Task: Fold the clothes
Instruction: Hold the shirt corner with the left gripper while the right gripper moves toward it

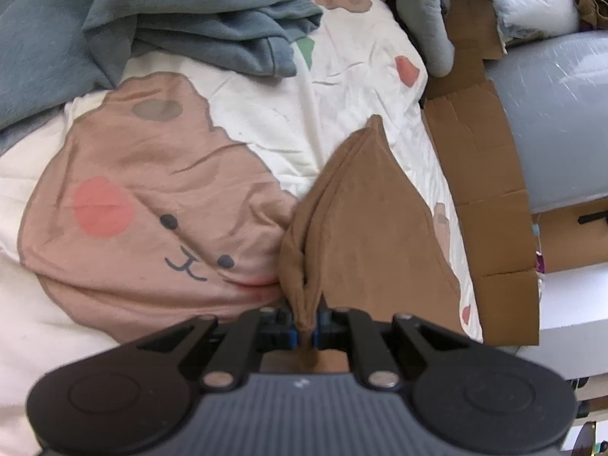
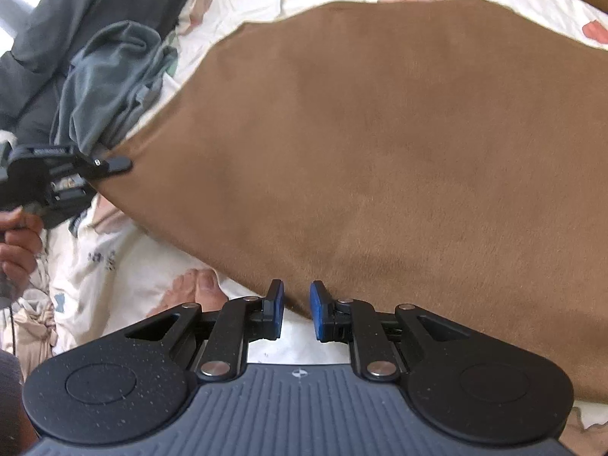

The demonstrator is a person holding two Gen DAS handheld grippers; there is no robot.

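A: Left gripper [image 1: 307,321] is clamped on a bunched corner of the brown garment [image 1: 364,228]; the cloth is pinched between the blue pads and stands up from them in a ridge.

B: Noted. The right wrist view agrees: the left gripper [image 2: 114,163] sits at the garment's left edge, carried by the person's hand [image 2: 17,245].

A: Right gripper [image 2: 296,309] has its jaws a narrow way apart. No cloth between the fingers [image 2: 277,304]; white bedding shows through the gap. Tips sit at the near edge of the brown garment [image 2: 380,152]; whether they touch it cannot be told.

B: Position of the garment?

A: Spread across the printed bedsheet [image 1: 266,121], broad and mostly flat in the right wrist view, folded to a point in the left one. It lies beside the large pink animal face printed on the sheet [image 1: 152,197].

B: Surroundings?

A: Grey-blue clothes [image 1: 171,19] heaped at the far side of the bed, well apart from the brown garment. Flattened cardboard [image 1: 490,197] runs along the right edge of the bed. Toes [image 2: 197,288] visible on the sheet just left of the right gripper.
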